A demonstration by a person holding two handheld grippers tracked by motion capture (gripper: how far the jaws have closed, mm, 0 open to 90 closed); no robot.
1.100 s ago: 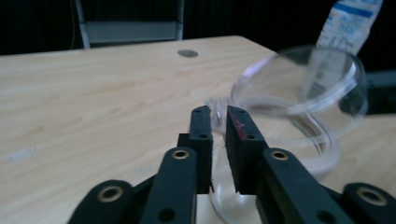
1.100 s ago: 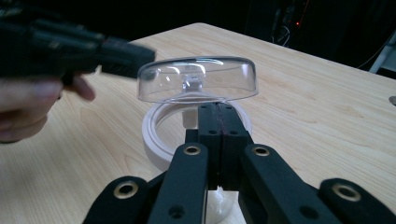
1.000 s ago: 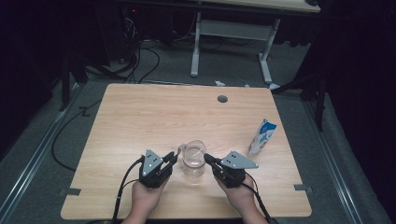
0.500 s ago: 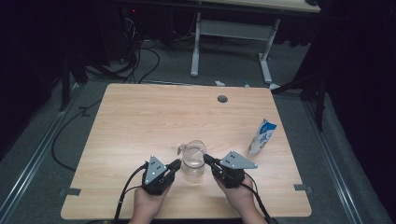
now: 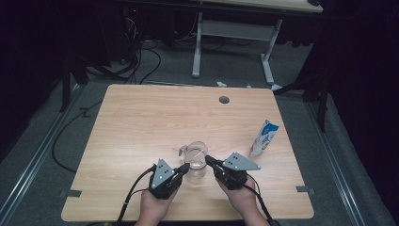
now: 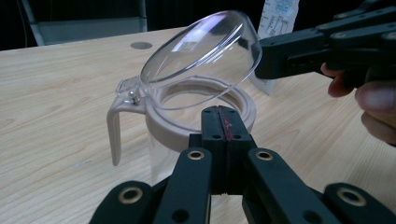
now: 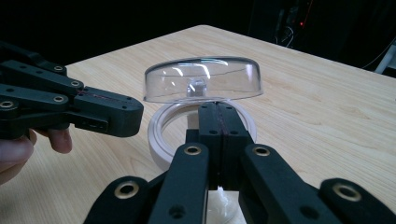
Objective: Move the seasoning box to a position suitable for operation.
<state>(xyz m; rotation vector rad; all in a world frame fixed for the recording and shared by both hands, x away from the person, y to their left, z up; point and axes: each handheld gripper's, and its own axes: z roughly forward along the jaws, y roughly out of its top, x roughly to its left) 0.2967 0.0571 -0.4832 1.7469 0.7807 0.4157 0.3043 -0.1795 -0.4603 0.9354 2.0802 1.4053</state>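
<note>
The clear jug (image 5: pixel 195 159) stands upright near the table's (image 5: pixel 141 122) front edge, between both grippers, its handle (image 6: pixel 114 135) pointing away toward the far-left; its hinged lid (image 6: pixel 201 60) is tilted up. The left gripper (image 5: pixel 184 166) has just closed with nothing between its jaws; the right gripper (image 5: pixel 209 160) is likewise closed, empty; the print on the carton (image 5: pixel 264 138) is unreadable.

My worktop (image 5: pixel 141 122) is evenly lit from above; the surrounding room is nearly black. Glare streaks the clear lid (image 6: pixel 201 56), and my nearest fingers (image 7: pixel 217 135) look slightly blurred.
</note>
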